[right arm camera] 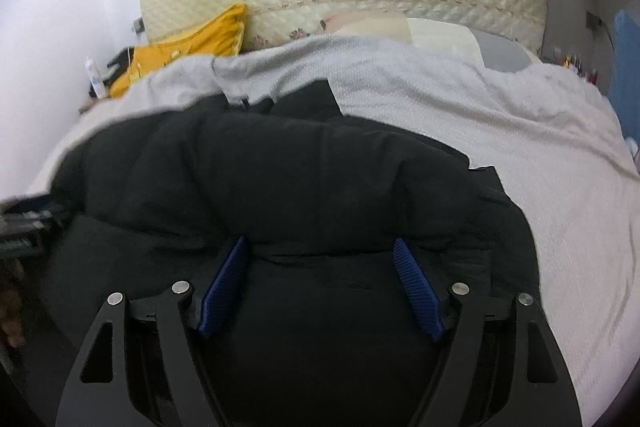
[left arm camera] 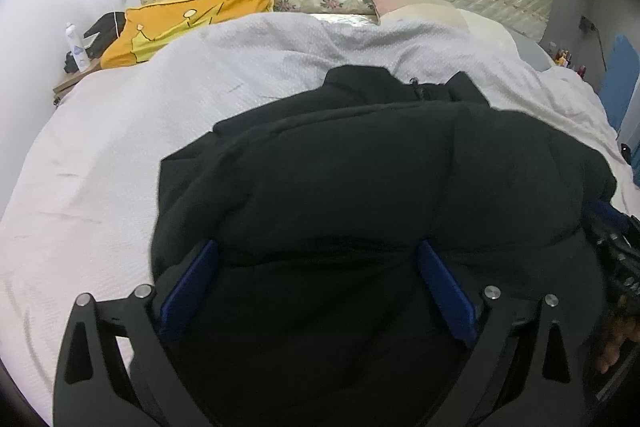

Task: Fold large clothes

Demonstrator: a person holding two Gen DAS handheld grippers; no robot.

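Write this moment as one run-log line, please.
item: black jacket on bed | left gripper: open over jacket | right gripper: open over jacket

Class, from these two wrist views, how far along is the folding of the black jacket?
Done: the black jacket lies bunched into a thick bundle on the white bedspread, apparently folded over. In hand: the left gripper and right gripper both straddle its near edge, jaws wide, the right's opening. Left: the bundle looks puffy and uneven, so flattening or another fold probably remains.

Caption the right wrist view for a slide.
Right tongs open over a black puffer jacket on the white bedspread.
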